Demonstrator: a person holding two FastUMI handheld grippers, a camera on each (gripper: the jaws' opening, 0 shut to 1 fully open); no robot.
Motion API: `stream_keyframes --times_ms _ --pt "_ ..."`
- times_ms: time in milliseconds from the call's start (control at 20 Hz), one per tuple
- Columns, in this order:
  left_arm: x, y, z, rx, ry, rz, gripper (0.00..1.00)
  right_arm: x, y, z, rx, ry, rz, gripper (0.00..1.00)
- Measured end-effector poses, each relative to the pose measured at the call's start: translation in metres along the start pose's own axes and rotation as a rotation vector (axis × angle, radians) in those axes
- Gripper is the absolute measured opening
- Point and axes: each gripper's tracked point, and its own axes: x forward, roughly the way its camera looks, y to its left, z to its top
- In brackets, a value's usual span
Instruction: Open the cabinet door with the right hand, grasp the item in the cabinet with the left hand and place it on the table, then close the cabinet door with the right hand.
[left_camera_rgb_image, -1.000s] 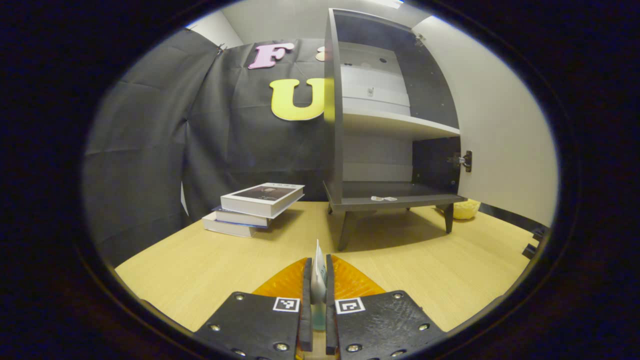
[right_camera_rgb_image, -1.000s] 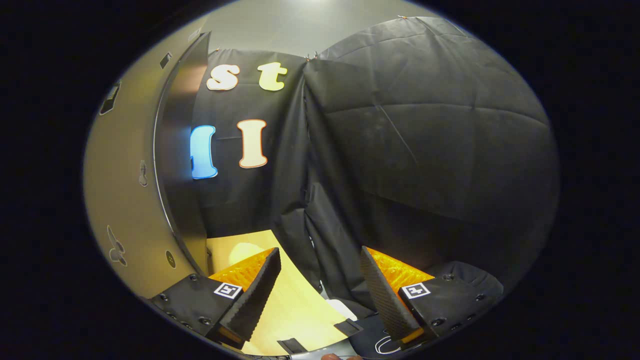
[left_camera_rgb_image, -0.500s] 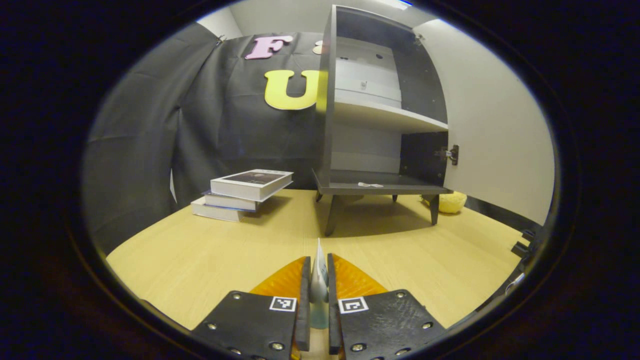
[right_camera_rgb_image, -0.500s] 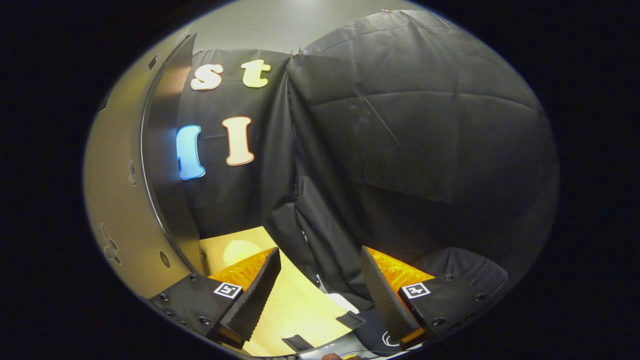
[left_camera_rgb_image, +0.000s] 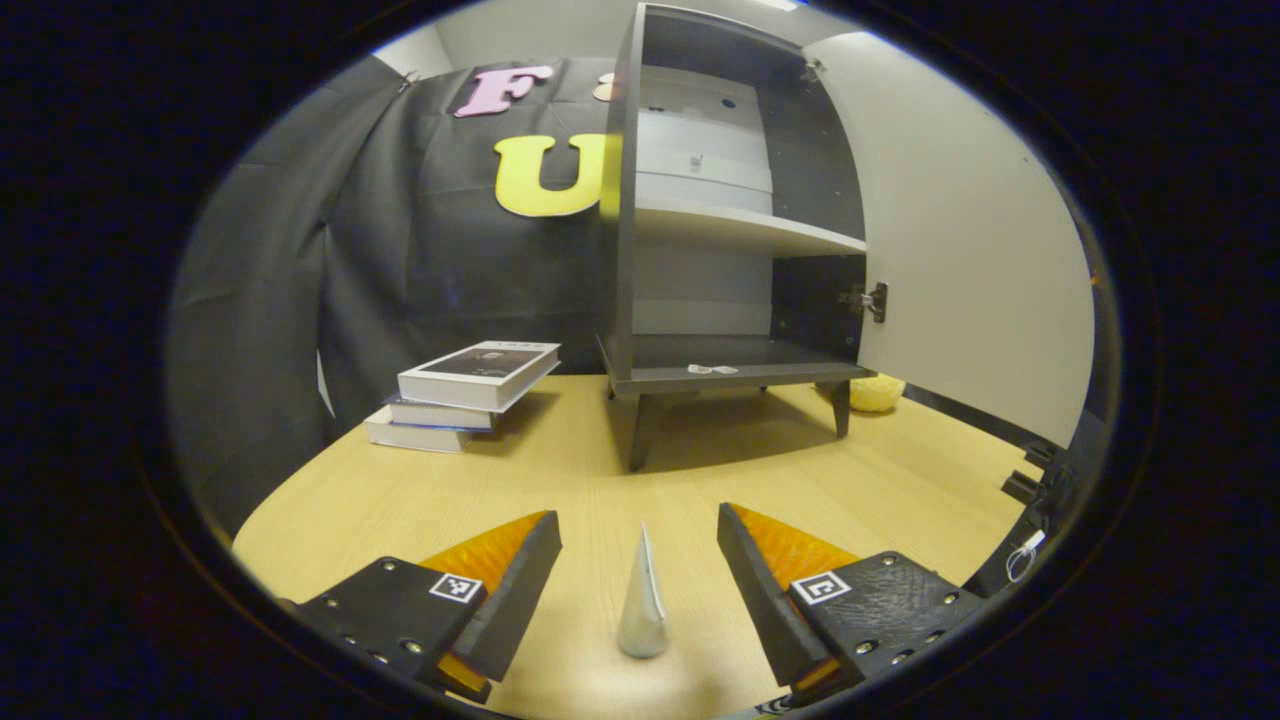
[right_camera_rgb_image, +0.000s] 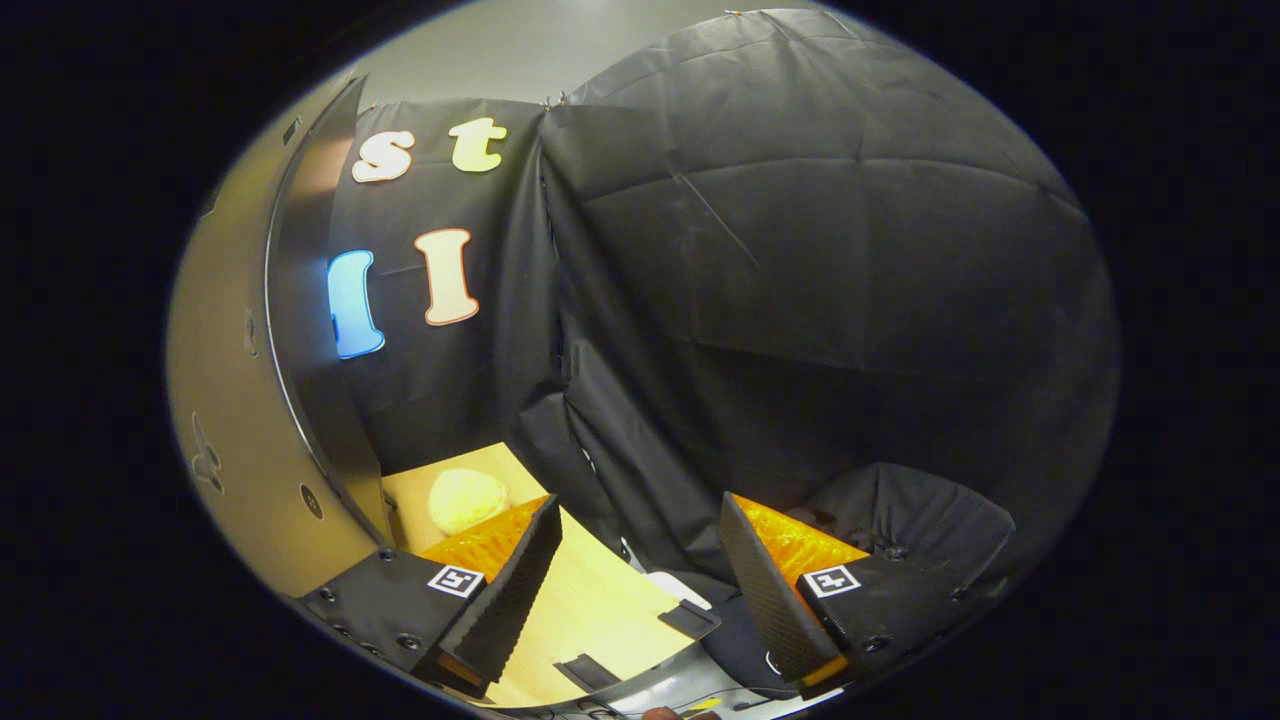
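Table (left_camera_rgb_image: 880, 500) underneath, cabinet (left_camera_rgb_image: 725, 200) at far side, door (left_camera_rgb_image: 970, 230) swung wide to its right. In front of cabinet, small pale tube (left_camera_rgb_image: 641, 596) standing upright on table, long axis vertical, flat crimped end pointing up. Half second ago pinched in left gripper (left_camera_rgb_image: 638, 590); now let go, jaws spread wide either side, not touching. Book stack (left_camera_rgb_image: 465, 395) left of cabinet, yellow lump (left_camera_rgb_image: 875, 393) behind right leg. Right gripper (right_camera_rgb_image: 640, 590) by door (right_camera_rgb_image: 235, 400) edge, jaws apart, gripping nothing.
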Motion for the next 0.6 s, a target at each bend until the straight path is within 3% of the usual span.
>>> stream_keyframes --times_ms 300,350,400,500,600 --pt "-0.037 -0.003 0.095 0.014 -0.064 0.066 0.94 0.017 -0.015 0.002 0.064 -0.012 0.002 0.98" --pt "-0.047 -0.004 0.114 -0.001 -0.078 0.093 0.96 0.017 -0.016 0.006 0.072 -0.032 0.011 0.93" --pt "-0.057 -0.008 0.135 -0.014 -0.103 0.111 0.94 0.018 -0.015 0.015 0.077 -0.065 0.021 0.98" --pt "-0.074 -0.024 0.171 -0.032 -0.138 0.129 0.96 0.014 -0.014 0.017 0.080 -0.100 0.037 0.92" --pt "-0.093 -0.040 0.200 -0.047 -0.156 0.138 0.96 0.010 -0.007 0.022 0.085 -0.110 0.084 0.93"
